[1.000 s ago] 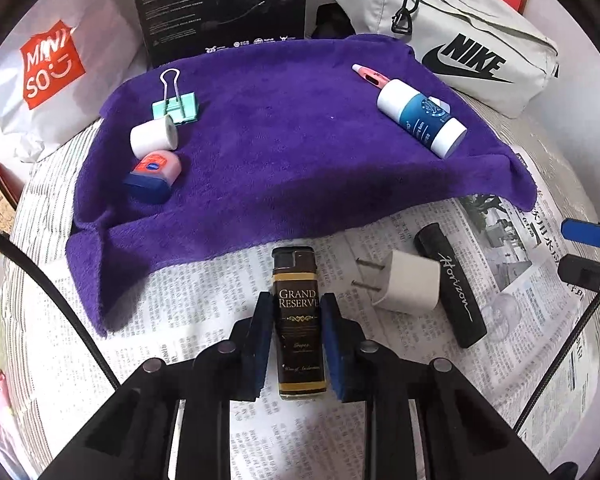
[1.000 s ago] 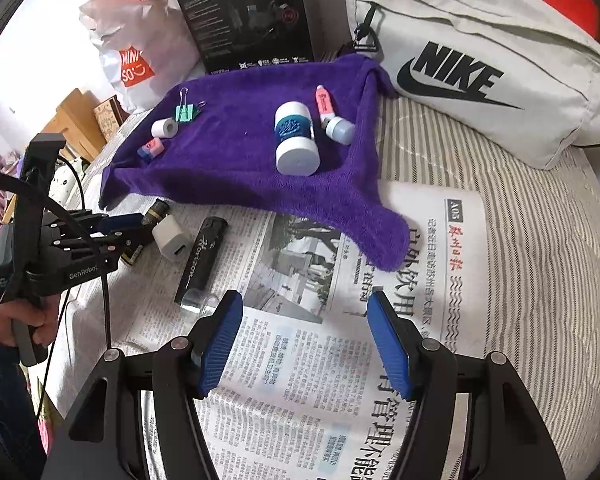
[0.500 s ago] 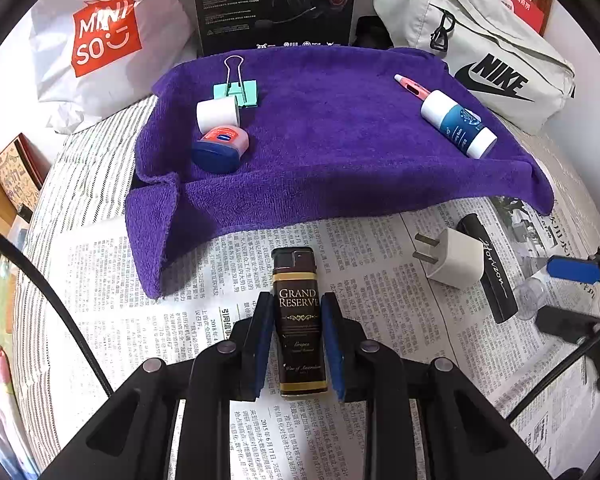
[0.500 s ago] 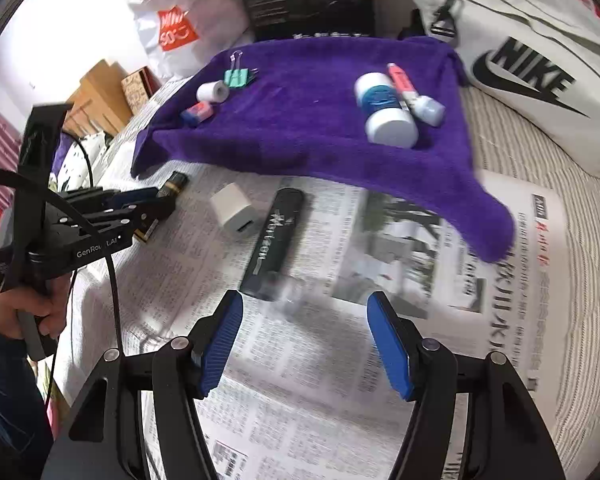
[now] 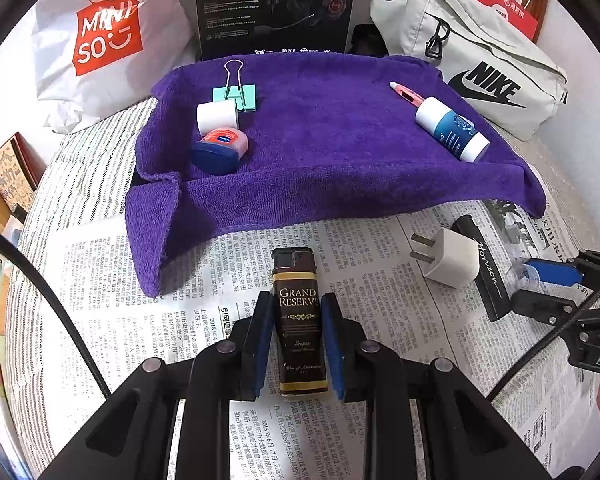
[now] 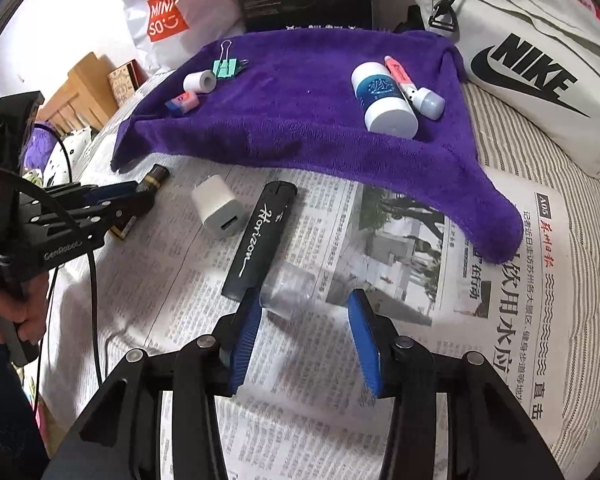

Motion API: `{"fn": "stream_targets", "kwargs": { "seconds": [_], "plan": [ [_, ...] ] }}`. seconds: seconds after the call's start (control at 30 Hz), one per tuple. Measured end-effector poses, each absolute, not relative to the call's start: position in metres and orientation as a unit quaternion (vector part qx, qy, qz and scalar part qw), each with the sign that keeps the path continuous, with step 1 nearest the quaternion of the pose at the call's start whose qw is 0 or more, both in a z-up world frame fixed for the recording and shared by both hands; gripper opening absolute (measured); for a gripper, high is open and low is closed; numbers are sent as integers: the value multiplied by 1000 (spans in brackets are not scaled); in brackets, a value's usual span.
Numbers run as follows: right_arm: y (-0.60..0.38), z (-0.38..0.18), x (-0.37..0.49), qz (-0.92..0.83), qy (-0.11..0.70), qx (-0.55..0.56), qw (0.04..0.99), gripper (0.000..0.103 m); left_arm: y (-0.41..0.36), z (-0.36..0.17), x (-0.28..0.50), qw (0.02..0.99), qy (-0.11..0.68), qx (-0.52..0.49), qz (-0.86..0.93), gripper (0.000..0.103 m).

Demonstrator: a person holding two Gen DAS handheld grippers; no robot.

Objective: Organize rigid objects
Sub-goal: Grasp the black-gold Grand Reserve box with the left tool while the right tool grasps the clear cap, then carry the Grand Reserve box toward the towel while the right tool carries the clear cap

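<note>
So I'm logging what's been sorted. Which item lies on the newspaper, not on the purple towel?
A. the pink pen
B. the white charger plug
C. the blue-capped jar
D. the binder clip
B: the charger plug lies on the newspaper beside the black Horizon stick, while clip, jar and pen lie on the towel.

Left gripper point(image 5: 298, 344): matte black plastic frame, two fingers point(image 5: 260, 344) faced with dark blue ribbed pads. Round silver-grey screw heads on the finger links. Seen from the right wrist view, its side carries white "GenRobot" lettering and small bright screws; a thin black cable loops off it.

Right gripper point(image 6: 306, 340): same black frame, brighter blue ribbed pads, grey screws. White letters "DAS" on its side.

The person's hand point(image 6: 28, 312) on the handle; dark blue sleeve point(image 6: 0, 400).
</note>
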State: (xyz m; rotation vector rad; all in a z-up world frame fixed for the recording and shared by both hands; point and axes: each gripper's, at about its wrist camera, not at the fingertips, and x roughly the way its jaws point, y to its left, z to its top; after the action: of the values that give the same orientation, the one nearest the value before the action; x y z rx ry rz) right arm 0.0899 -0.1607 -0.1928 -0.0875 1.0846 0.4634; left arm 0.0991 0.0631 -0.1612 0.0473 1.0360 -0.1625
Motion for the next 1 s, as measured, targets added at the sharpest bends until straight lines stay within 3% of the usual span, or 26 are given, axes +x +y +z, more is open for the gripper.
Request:
{"fn": "stream_targets", "kwargs": {
  "seconds": [0.13, 0.2, 0.37, 1.0],
  "plan": [
    [-154, -194, 90, 207, 496, -57, 841, 43, 64, -161, 98, 866, 493, 20, -79, 24],
    [-152, -194, 88, 207, 490, -75, 844, 34, 64, -161, 97, 867, 492, 21, -80, 24],
    [-154, -195, 85, 212, 486, -89, 843, 32, 65, -160, 97, 867, 491, 18, -84, 24],
    [-162, -191, 86, 227, 485, -75, 841, 31, 69, -158, 98, 864, 494, 3, -93, 23]
  ]
}}
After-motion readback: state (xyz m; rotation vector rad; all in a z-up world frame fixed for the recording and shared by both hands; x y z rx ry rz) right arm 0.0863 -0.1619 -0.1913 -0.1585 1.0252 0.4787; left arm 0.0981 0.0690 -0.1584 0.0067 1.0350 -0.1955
